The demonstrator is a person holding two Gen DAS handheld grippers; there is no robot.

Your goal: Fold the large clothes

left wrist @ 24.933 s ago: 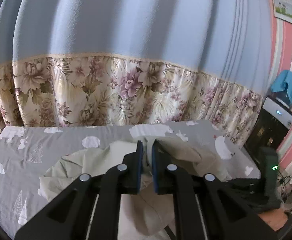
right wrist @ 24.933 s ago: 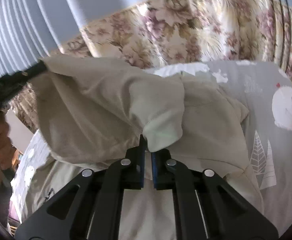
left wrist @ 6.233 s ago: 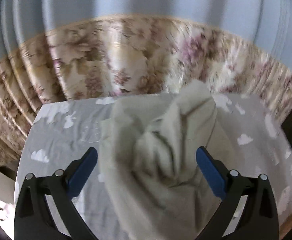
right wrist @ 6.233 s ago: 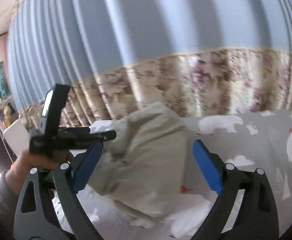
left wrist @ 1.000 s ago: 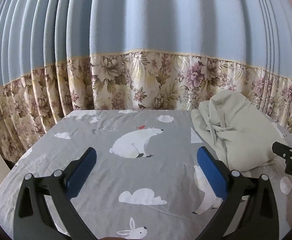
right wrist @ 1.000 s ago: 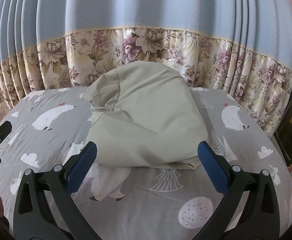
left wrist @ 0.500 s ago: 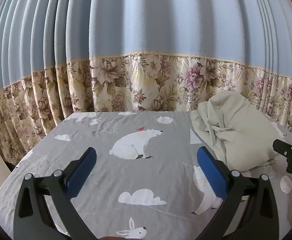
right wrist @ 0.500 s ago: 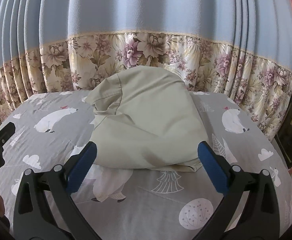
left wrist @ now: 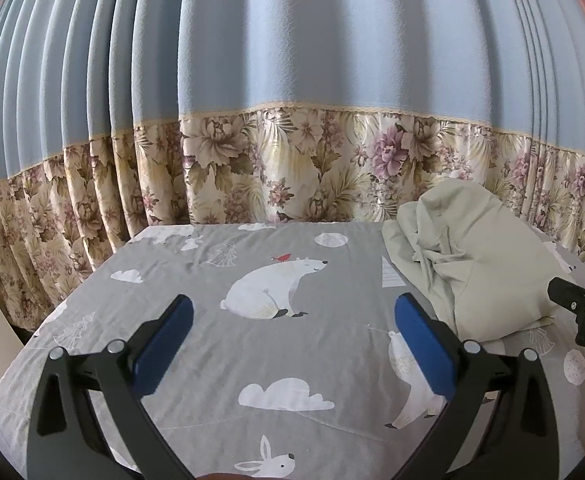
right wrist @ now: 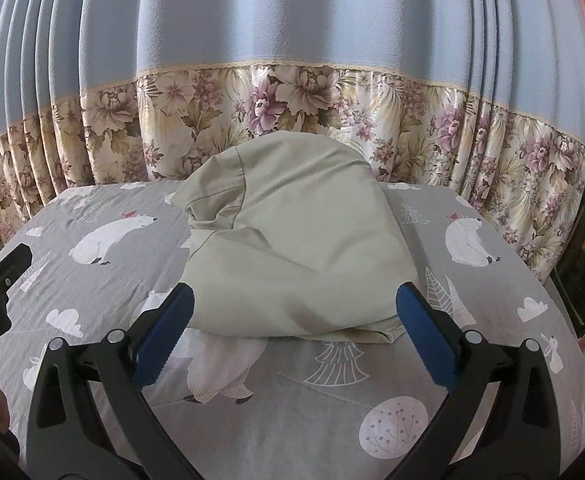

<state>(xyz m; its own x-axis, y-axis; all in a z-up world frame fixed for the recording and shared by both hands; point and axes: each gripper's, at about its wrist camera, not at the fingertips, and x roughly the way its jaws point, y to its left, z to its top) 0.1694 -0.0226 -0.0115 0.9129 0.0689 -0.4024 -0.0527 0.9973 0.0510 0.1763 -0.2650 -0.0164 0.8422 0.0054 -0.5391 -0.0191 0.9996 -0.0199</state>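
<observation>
A pale beige garment [right wrist: 292, 240] lies bundled in a heap on the grey animal-print bedsheet [right wrist: 292, 408], against the floral curtain. It also shows at the right of the left wrist view [left wrist: 476, 264]. My right gripper [right wrist: 292, 320] is open and empty, just in front of the heap's near edge. My left gripper [left wrist: 292, 332] is open and empty over bare sheet, to the left of the garment. The other gripper's tip shows at the right edge of the left view [left wrist: 580, 308] and at the left edge of the right view [right wrist: 0, 276].
A blue curtain with a floral lower band [left wrist: 292, 184] hangs behind the bed. The bed's left edge [left wrist: 24, 340] drops off in the left view. A dark appliance [right wrist: 584, 264] stands beyond the bed's right side.
Both grippers stay open and have drawn back and tilted up slightly. The garment lies still on the bed.
</observation>
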